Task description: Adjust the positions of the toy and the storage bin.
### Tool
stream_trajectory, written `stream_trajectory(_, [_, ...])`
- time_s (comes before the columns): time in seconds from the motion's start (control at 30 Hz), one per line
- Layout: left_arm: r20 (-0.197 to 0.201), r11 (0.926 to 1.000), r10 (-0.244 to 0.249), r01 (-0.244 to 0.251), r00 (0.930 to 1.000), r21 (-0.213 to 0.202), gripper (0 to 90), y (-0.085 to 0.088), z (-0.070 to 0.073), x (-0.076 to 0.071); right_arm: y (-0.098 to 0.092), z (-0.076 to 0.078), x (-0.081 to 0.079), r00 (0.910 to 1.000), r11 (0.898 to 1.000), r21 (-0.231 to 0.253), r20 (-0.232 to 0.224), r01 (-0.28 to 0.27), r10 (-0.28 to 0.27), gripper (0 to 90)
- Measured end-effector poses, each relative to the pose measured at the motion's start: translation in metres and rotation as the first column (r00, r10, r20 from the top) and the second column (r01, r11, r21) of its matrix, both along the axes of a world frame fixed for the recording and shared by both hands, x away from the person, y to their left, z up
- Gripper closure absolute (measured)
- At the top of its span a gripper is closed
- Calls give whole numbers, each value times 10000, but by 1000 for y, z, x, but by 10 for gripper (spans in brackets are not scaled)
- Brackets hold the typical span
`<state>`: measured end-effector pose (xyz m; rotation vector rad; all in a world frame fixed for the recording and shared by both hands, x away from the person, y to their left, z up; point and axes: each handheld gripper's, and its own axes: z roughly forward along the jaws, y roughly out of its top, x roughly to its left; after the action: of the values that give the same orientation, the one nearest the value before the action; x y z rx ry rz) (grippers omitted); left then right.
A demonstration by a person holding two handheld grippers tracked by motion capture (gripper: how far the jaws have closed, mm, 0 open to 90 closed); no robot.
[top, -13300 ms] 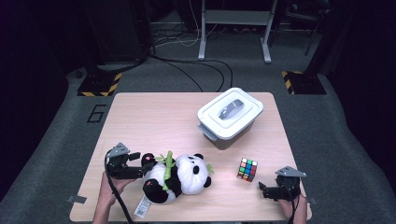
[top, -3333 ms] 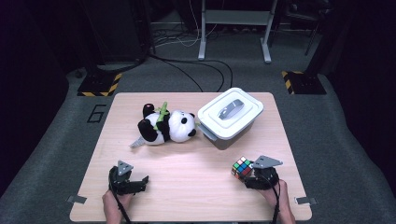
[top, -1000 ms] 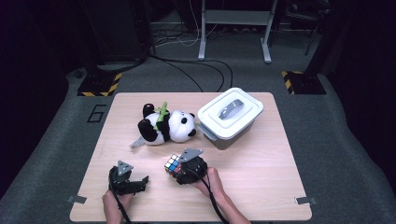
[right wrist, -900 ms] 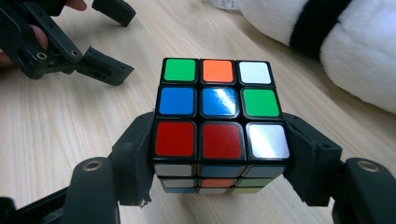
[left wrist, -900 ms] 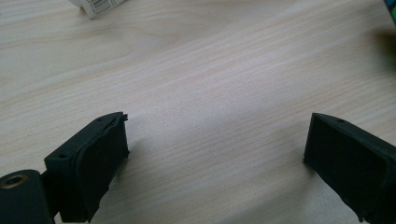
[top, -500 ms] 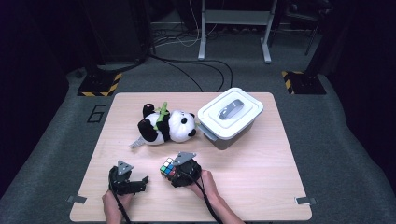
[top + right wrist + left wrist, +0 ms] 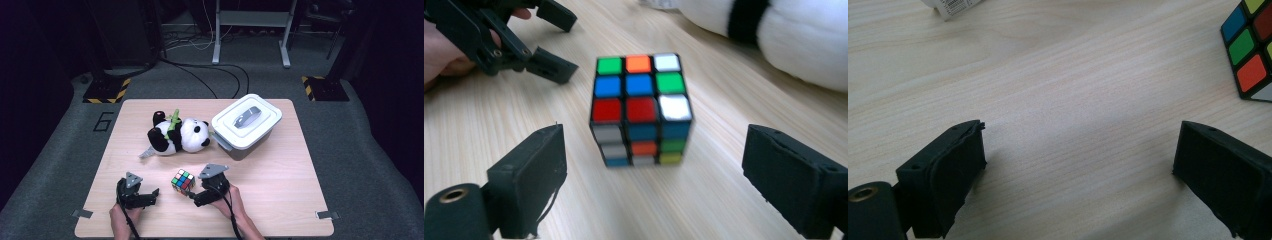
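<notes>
With cube [image 7: 640,111] set on tabletop [image 7: 280,175] near front edge, right hand-held gripper [image 7: 659,185] jaws just opened wide, clear of it; panda [image 7: 177,136] at cube's 12 o'clock. Left hand-held gripper [image 7: 1078,165] wide, empty, waiting at cube's 9 o'clock.

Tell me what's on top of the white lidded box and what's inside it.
On the white box sits its closed white lid, with a grey handle in the middle and nothing else resting on it. The lid covers the inside, so the contents cannot be seen.
</notes>
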<state>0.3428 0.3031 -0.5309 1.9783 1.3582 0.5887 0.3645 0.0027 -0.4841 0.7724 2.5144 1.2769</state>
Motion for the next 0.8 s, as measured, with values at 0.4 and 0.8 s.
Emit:
stream_trajectory(0.4, [-37,10000,-6,6,10000,19,61,0,0,0,-84,-18,-9,9855,9854,-334,-236,1671,-1679,60])
stream_trajectory(0.8, [-10,10000,6,-6,10000,13,62,0,0,0,-156,-40,-1,9300,9304,-562,-451,3623,-3649,67])
